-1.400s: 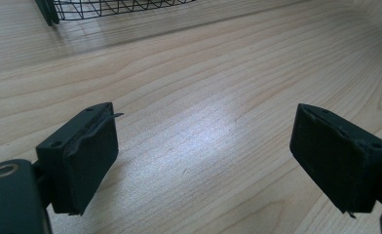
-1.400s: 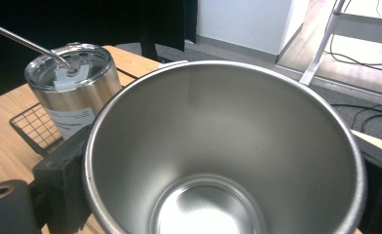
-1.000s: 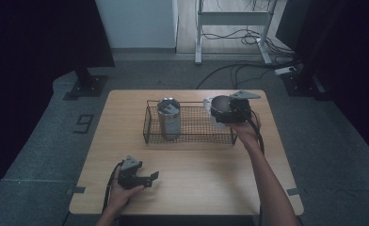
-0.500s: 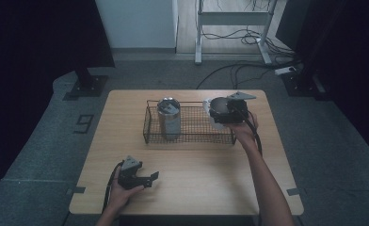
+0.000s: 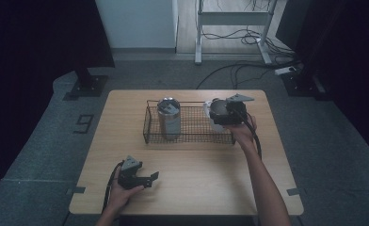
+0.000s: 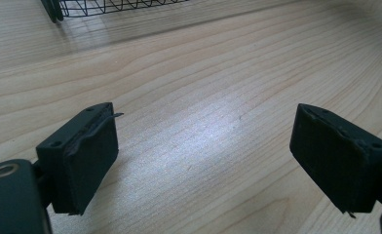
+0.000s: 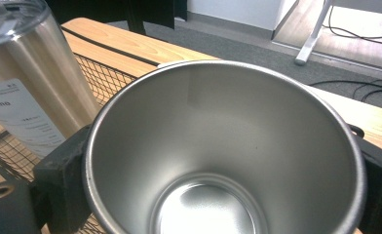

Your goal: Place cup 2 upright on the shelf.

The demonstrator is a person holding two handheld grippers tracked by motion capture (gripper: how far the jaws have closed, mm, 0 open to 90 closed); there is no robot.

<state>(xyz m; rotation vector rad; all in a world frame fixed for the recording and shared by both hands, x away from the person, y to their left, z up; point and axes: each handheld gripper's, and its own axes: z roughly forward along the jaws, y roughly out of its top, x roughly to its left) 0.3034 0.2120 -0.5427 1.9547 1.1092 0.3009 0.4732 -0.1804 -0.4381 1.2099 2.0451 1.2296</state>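
Right gripper [image 5: 219,114] clamps a steel cup [image 7: 223,156], one jaw on each side of the cup wall in the right gripper view, pads pressed against the outside just below the rim. Cup is open-topped, empty, shiny inside, mouth facing that camera. In the high view the cup [image 5: 209,114] sits at the right end of the wire basket [image 5: 192,137], mostly covered by the gripper body, only a pale edge peeking out on its left; cannot tell if its base touches the basket floor. Grey three-cornered plate tops the gripper, cable trails down along the forearm. Second thing in the basket: a tall steel tumbler [image 5: 169,117] with clear lid and white label, upright in the left half, well apart from the cup in the high view; in the right gripper view the tumbler [image 7: 30,83] stands just left of the cup, basket mesh beneath it. Basket is in the far middle of the wooden table [image 5: 192,188], long side across. Left gripper [image 5: 150,179] rests in the hand at the near left edge of the table, away from the basket, pointing right. Left gripper view: both black jaws spread apart, nothing between them, bare wood [image 6: 208,107] under them, a corner of the basket [image 6: 106,6] at the top edge.
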